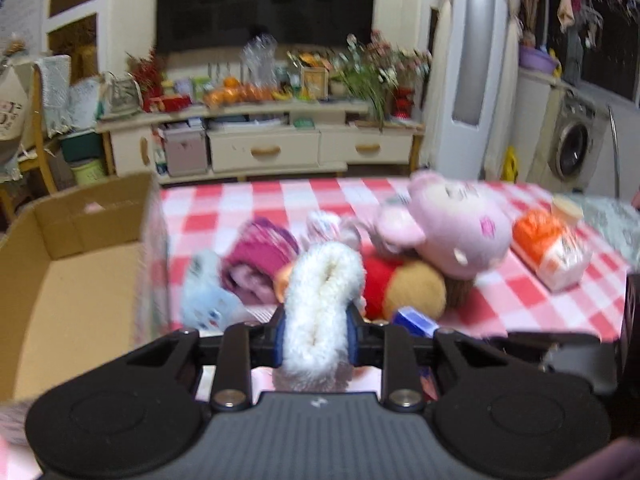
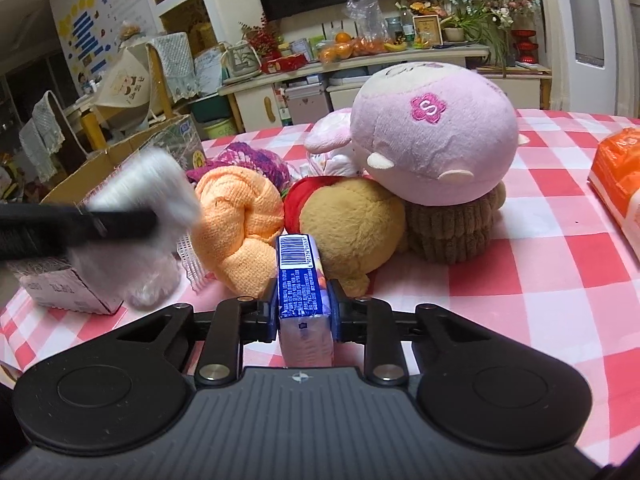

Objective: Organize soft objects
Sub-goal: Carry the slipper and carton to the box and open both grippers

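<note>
My left gripper [image 1: 316,336] is shut on a white fluffy soft item [image 1: 320,292], held above the table just right of an open cardboard box [image 1: 72,272]. In the right wrist view that fluffy item [image 2: 152,188] shows blurred at the left, over the box edge [image 2: 100,164]. My right gripper [image 2: 305,304] is shut on a small blue tissue pack [image 2: 301,280], low over the checked cloth in front of the pile. The pile holds a pink plush [image 2: 432,136], a yellow bear in red [image 2: 352,216], an orange knit cloth [image 2: 240,216] and a magenta knit hat [image 1: 260,248].
An orange and white packet [image 1: 552,248] lies at the right on the red-checked tablecloth [image 2: 520,280]. A brown corduroy piece [image 2: 452,224] sits under the pink plush. A small white carton [image 2: 68,292] stands at the table's left edge. Cabinets and chairs stand beyond the table.
</note>
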`<move>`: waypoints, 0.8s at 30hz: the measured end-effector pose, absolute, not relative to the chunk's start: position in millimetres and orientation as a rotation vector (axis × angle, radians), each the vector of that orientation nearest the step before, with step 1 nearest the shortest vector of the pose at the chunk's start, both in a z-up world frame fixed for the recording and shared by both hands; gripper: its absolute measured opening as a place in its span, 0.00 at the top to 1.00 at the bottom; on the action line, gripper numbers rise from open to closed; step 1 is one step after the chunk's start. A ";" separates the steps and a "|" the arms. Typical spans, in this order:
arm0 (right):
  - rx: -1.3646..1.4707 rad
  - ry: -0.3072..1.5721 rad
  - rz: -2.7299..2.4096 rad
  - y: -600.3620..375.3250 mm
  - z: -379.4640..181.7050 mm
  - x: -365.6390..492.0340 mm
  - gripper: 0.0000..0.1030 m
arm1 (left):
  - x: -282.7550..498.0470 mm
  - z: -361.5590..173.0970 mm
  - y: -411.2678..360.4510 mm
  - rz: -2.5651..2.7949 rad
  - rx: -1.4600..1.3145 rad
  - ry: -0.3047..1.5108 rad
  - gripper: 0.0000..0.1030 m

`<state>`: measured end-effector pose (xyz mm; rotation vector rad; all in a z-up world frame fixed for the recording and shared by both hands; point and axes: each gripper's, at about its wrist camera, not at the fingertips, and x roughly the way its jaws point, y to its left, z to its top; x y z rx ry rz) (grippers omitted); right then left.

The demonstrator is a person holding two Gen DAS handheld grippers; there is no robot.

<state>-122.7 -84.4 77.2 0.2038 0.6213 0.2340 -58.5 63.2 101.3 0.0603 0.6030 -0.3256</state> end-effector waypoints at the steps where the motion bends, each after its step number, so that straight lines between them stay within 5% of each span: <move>1: 0.205 0.618 0.227 -84.0 77.2 -123.4 0.72 | -58.1 106.3 68.3 -0.311 0.056 0.591 0.75; 24: 0.303 0.510 0.376 -21.7 120.1 -98.2 0.72 | -17.4 116.4 185.3 0.085 -0.009 0.531 0.75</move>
